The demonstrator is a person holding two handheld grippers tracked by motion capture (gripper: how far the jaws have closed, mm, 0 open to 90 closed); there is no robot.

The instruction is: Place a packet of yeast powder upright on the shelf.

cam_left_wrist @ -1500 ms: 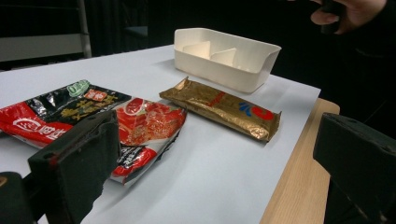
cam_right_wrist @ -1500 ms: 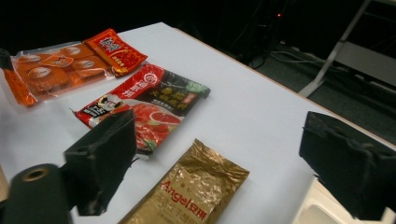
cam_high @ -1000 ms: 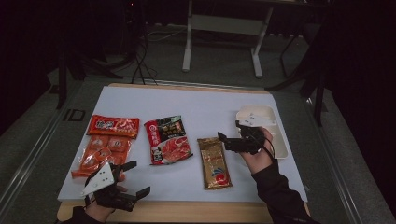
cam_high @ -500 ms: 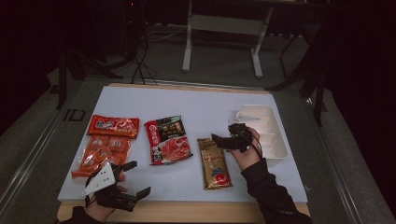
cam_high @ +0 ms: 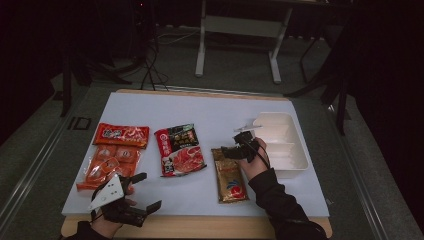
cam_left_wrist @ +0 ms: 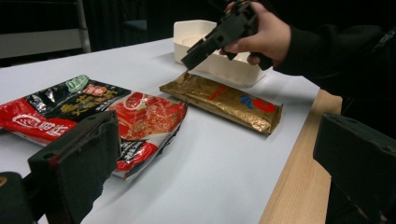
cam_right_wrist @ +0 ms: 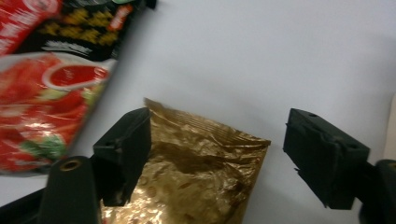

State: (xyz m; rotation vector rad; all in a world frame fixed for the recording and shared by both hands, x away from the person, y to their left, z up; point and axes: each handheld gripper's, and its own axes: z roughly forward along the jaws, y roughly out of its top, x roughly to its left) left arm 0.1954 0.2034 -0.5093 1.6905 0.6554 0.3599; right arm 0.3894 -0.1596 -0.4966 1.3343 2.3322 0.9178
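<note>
From the high view, the right gripper [cam_high: 235, 148] hangs over the far end of the gold packet [cam_high: 229, 175], which lies flat with its long axis running away from the person, beside the white tray [cam_high: 295, 160]. Left gripper [cam_high: 142, 192] sits spread wide near the table edge.

Left gripper view: gold packet [cam_left_wrist: 224, 99] lies beyond both jaws.

Right gripper view: jaws spread, just been closing a bit, the packet's [cam_right_wrist: 187, 172] top edge between them, not pinched.

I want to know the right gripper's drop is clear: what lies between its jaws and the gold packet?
Nothing: in the right gripper view the right gripper stands open just over the gold packet's top end, with no other item in the gap.
</note>
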